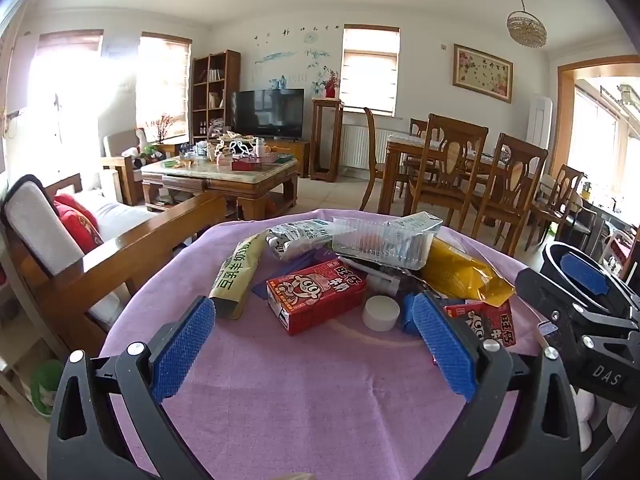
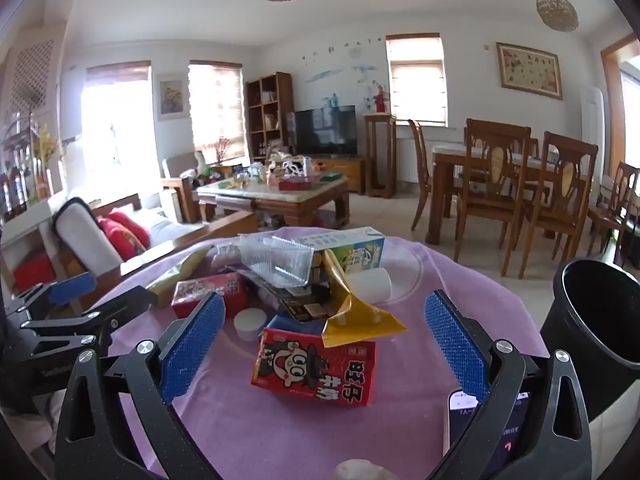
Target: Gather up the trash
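A pile of trash lies on a round table with a purple cloth (image 1: 280, 400). In the left wrist view, a red milk carton (image 1: 316, 294), a white cap (image 1: 381, 313), a yellow wrapper (image 1: 464, 274), a clear plastic tray (image 1: 380, 242) and a green-yellow packet (image 1: 236, 276) lie ahead. My left gripper (image 1: 316, 336) is open and empty, just short of the red carton. In the right wrist view, a second red carton (image 2: 316, 368) lies between the fingers of my open, empty right gripper (image 2: 324, 332). The black bin (image 2: 596, 320) stands at the right.
A phone (image 2: 484, 432) lies on the cloth by my right finger. A white roll (image 2: 370, 286) and a blue-green carton (image 2: 348, 250) sit at the back of the pile. A wooden sofa (image 1: 80, 248) is at the left, dining chairs (image 1: 480, 184) beyond.
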